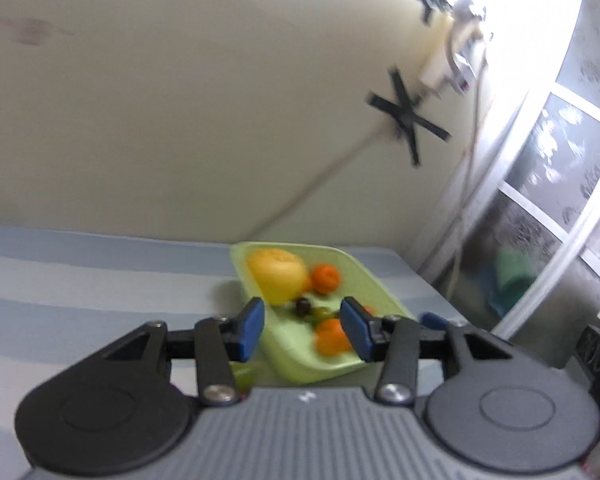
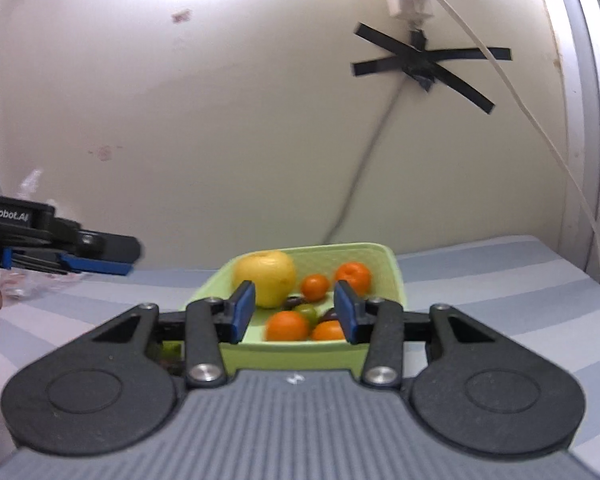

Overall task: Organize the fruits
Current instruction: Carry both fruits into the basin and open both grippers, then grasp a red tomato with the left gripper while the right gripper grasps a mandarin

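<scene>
- White letters on the left gripper (image 2: 112,266) at the left edge of the right wrist view read "GenRobot.AI" (the first letter is cut off).
- The green basket (image 2: 392,280) is smooth plastic with rounded corners and sits in the lower middle on a blue and white striped cloth (image 2: 480,280).
- In the basket lie a big round yellow fruit (image 2: 266,274), small shiny oranges (image 2: 354,276), one green grape (image 2: 306,312) and some dark ones.
- The right gripper (image 2: 294,312) has flat blue pads, partly open, holding nothing.
- The left gripper's pads also stand apart and empty.
- Black tape (image 2: 424,64) makes a cross on the cream wall, upper right.
</scene>
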A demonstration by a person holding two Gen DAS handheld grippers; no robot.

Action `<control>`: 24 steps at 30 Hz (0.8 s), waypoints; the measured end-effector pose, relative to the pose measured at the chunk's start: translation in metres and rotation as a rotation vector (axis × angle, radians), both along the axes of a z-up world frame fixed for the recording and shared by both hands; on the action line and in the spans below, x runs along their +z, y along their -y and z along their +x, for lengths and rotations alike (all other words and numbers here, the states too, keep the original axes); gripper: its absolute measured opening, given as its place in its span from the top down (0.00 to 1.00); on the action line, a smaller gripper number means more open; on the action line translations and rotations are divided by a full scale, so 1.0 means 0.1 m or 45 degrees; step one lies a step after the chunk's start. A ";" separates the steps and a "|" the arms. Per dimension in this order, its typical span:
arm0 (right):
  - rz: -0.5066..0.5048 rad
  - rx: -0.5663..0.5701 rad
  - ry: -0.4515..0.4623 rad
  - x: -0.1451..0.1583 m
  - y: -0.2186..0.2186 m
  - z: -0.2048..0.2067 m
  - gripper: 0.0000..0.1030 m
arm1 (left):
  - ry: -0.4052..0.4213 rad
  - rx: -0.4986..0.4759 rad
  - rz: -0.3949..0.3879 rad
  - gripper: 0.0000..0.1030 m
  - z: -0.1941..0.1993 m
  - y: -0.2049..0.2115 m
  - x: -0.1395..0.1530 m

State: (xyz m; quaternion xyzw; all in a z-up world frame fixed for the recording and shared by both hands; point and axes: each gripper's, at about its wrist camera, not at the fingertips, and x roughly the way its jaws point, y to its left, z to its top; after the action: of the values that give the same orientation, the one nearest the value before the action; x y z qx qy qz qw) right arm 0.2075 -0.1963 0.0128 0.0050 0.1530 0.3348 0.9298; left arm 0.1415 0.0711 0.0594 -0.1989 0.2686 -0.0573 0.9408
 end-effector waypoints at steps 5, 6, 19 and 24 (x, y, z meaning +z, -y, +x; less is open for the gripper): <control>-0.013 0.162 -0.094 -0.08 -0.16 -0.31 0.55 | -0.041 0.154 0.091 0.58 -0.52 -0.35 -0.11; -0.023 0.191 -0.118 -0.12 -0.22 -0.38 0.55 | -0.062 0.169 0.080 0.58 -0.58 -0.43 -0.15; -0.212 0.350 -0.186 -0.44 -0.89 -0.75 0.55 | -0.122 0.027 0.106 0.46 -0.45 -0.65 -0.69; -0.257 0.343 -0.199 -0.50 -0.98 -0.69 0.55 | -0.132 -0.040 0.166 0.46 -0.32 -0.66 -0.78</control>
State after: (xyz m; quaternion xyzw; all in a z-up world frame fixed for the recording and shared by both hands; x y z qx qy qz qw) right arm 0.1382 -0.0983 -0.0368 -0.0830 0.2568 0.4379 0.8576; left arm 0.1092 0.1375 -0.0183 -0.1354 0.3232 -0.0441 0.9355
